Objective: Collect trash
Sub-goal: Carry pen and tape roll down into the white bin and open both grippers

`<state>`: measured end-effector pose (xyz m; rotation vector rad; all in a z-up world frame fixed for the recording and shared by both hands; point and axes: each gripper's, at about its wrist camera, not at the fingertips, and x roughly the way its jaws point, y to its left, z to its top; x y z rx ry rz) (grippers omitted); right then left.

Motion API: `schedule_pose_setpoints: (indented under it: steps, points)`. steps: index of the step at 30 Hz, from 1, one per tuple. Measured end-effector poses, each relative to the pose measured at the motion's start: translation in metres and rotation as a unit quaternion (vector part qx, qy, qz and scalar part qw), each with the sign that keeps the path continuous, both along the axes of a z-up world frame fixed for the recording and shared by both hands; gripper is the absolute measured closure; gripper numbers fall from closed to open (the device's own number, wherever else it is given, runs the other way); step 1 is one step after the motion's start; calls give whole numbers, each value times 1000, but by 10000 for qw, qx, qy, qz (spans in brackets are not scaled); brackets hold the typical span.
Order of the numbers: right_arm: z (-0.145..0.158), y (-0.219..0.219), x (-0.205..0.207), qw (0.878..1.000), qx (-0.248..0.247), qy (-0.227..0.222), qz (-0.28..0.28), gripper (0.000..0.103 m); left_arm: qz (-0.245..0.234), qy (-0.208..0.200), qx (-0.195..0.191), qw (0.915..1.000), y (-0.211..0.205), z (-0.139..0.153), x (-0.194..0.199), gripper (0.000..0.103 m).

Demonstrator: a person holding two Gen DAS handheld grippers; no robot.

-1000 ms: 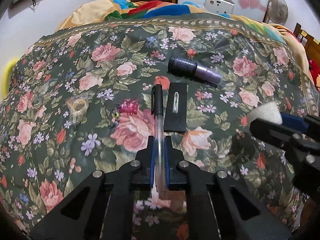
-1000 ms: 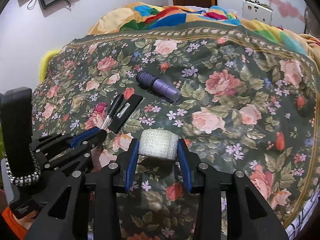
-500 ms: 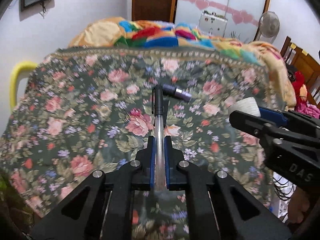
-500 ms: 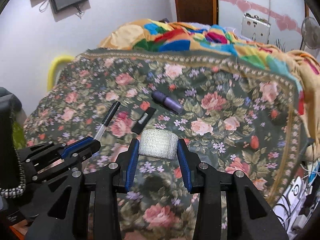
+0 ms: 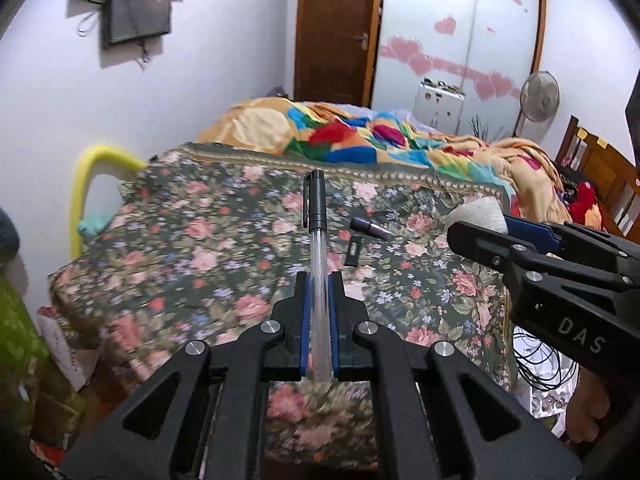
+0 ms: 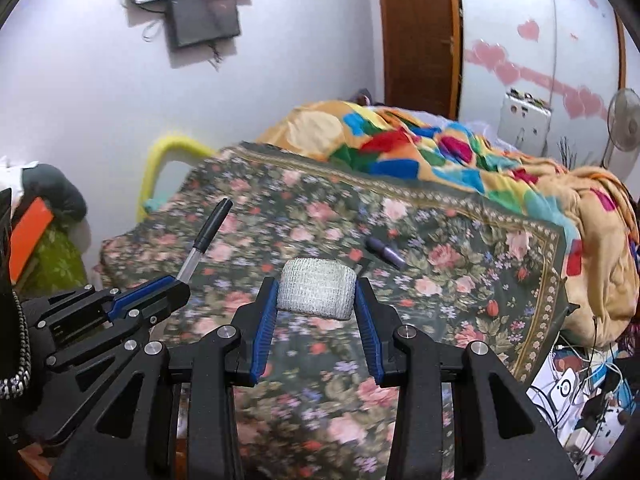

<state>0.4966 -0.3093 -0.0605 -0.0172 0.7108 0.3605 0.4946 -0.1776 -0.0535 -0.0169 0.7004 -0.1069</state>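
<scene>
My left gripper (image 5: 319,280) is shut on a clear pen with a black cap (image 5: 316,216), which points forward, high above the bed. My right gripper (image 6: 316,284) is shut on a white gauze roll (image 6: 317,289), held across its jaws. In the left wrist view the right gripper (image 5: 476,224) stands at the right with the gauze roll (image 5: 478,211). In the right wrist view the left gripper (image 6: 176,284) is at the left with the pen (image 6: 208,236). On the floral bedspread (image 5: 208,264) lie a purple cylinder (image 5: 370,228) and a flat black card (image 5: 354,251).
A colourful blanket (image 5: 352,136) is heaped at the far end of the bed. A yellow padded rail (image 5: 86,184) runs along its left side. Cables and clutter (image 6: 580,392) lie on the floor at the right. A fan (image 5: 540,96) and a wooden chair (image 5: 600,168) stand beyond.
Both grippers have risen and drawn back from the bed, each keeping its hold. The bedspread and the items on it now look much smaller and farther off.
</scene>
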Motion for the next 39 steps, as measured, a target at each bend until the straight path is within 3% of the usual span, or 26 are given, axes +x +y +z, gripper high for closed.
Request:
schedule_pose_setpoints:
  steps: [10, 19, 28, 39]
  points:
    - [23, 69, -72, 9978, 109, -182, 627, 68, 655, -135, -68, 9977, 81, 19, -91, 96]
    - [6, 140, -110, 9917, 79, 2, 1280, 68, 1409, 77, -131, 9899, 170, -2, -159, 96]
    - [-35, 213, -131, 9806, -118, 450, 1906, 68, 2003, 537, -304, 9778, 246, -56, -196, 96]
    - [-109, 298, -142, 9546, -689, 1244, 2619, 68, 2464, 1546, -796, 9535, 312, -158, -200, 96]
